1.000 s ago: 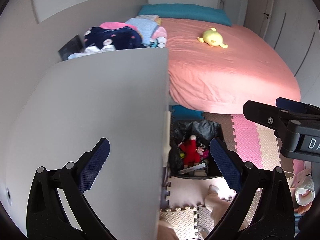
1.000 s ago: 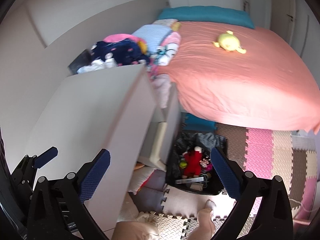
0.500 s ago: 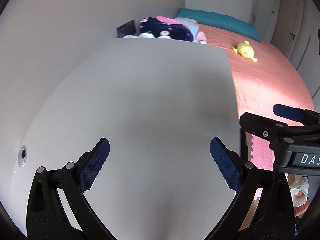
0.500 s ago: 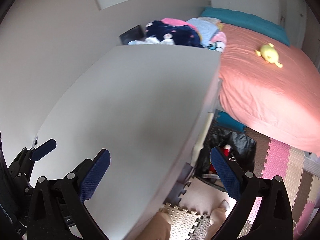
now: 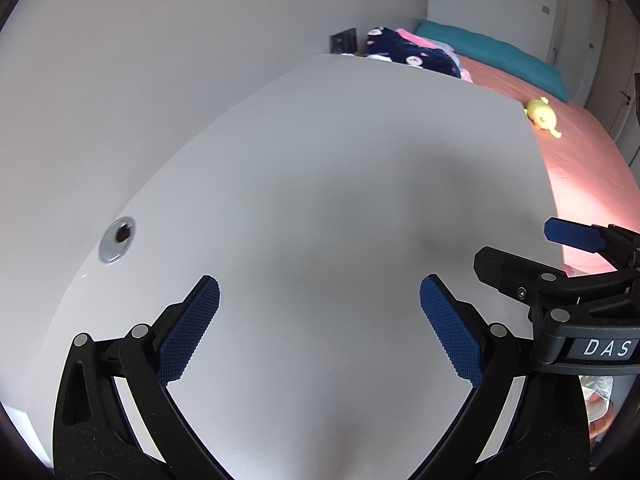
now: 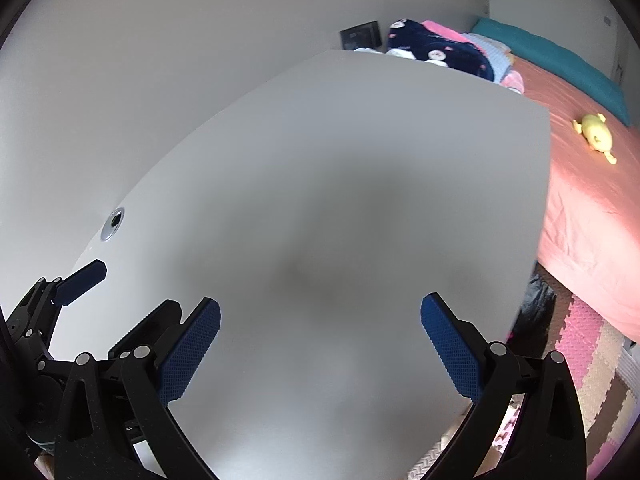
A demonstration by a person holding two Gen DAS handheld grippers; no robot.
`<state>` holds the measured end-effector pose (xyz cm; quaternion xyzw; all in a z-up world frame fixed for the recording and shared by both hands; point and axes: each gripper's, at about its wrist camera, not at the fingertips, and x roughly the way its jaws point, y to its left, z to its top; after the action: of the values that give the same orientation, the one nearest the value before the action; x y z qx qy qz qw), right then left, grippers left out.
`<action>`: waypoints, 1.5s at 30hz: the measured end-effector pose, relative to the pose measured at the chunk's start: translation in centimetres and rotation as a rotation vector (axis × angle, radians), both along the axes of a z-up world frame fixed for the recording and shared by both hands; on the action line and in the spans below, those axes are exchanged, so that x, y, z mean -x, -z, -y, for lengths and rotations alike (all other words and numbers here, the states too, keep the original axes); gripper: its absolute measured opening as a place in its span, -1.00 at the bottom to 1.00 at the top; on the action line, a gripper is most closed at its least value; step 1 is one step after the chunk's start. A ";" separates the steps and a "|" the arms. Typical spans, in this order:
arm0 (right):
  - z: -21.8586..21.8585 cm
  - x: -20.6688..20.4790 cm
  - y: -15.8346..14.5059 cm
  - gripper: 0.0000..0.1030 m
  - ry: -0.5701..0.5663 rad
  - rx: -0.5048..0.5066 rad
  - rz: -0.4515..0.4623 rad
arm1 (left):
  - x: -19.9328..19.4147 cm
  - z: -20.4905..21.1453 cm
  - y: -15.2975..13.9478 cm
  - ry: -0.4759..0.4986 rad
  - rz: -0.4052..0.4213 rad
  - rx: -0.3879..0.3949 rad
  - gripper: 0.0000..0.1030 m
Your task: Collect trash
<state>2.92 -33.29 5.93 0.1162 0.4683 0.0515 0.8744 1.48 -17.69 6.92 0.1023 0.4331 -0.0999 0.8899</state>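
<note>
My left gripper point(image 5: 319, 300) is open and empty over a bare white desk top point(image 5: 340, 180). My right gripper point(image 6: 320, 320) is open and empty over the same desk top point(image 6: 360, 160), just to the right of the left one. I see no loose trash on the desk. The black bin bag point(image 6: 534, 312) shows only as a sliver past the desk's right edge in the right wrist view. The other gripper shows at the right edge of the left wrist view point(image 5: 568, 280) and at the left edge of the right wrist view point(image 6: 64, 300).
A metal cable grommet point(image 5: 117, 239) sits in the desk near the wall. A bed with a salmon sheet point(image 6: 592, 184), a yellow plush toy point(image 6: 596, 136) and folded clothes point(image 6: 436, 54) lies beyond. Foam floor mats point(image 6: 588, 360) lie at right.
Both grippers have swung left and up from the floor bin and bed to over the white desk top. The bin bag and its contents have dropped out of view. Both stay open.
</note>
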 end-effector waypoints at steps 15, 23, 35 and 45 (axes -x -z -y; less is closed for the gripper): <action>-9.4 2.4 2.2 0.94 -0.075 0.001 -0.023 | 1.7 -11.7 2.7 -0.163 -0.034 0.002 0.88; -12.3 3.9 3.7 0.94 -0.039 0.064 -0.007 | 2.4 -15.5 4.1 -0.210 -0.038 0.004 0.88; -13.8 4.3 4.6 0.95 0.032 0.201 0.047 | 2.1 -16.8 5.0 -0.227 -0.057 0.065 0.88; -13.9 4.1 4.7 0.95 0.039 0.202 0.045 | 2.1 -16.8 5.1 -0.228 -0.057 0.063 0.88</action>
<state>-1.23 -19.39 1.26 0.0352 0.4491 -0.0106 0.8927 -0.60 -0.91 1.86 0.0216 0.4636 -0.0143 0.8857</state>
